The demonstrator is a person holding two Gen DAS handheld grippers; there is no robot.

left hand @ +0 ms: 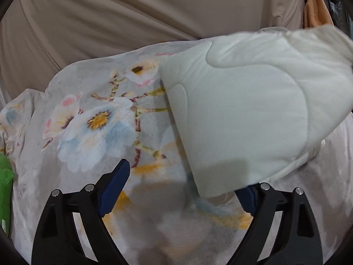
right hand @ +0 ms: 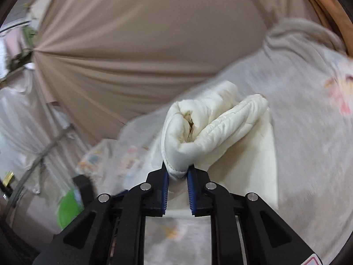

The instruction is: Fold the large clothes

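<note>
Closest in, the right gripper [right hand: 178, 173] has its blue pads pinched on the stitched edge of a cream quilted blanket [right hand: 205, 128], and the padded cloth bunches up into a thick fold just beyond the fingertips. The left gripper [left hand: 183, 176] stands with its jaws wide apart and nothing pressed between them; its left blue finger [left hand: 114, 187] is clear to see, while the other one is mostly hidden under the hanging corner of that same quilted blanket [left hand: 247, 114], which is raised above the bed surface and blurred at its far edge. Beneath both tools lies a pale grey floral sheet [left hand: 92, 119] printed with large blue, white and pink blossoms on brown stems, spread out and a little rumpled. Something bright green [left hand: 5, 181] sits at the left edge of the sheet. Farther back, a beige curtain [right hand: 136, 44] hangs in long pleats behind the bed, and a strip of orange cloth [left hand: 315, 11] shows beside it.
</note>
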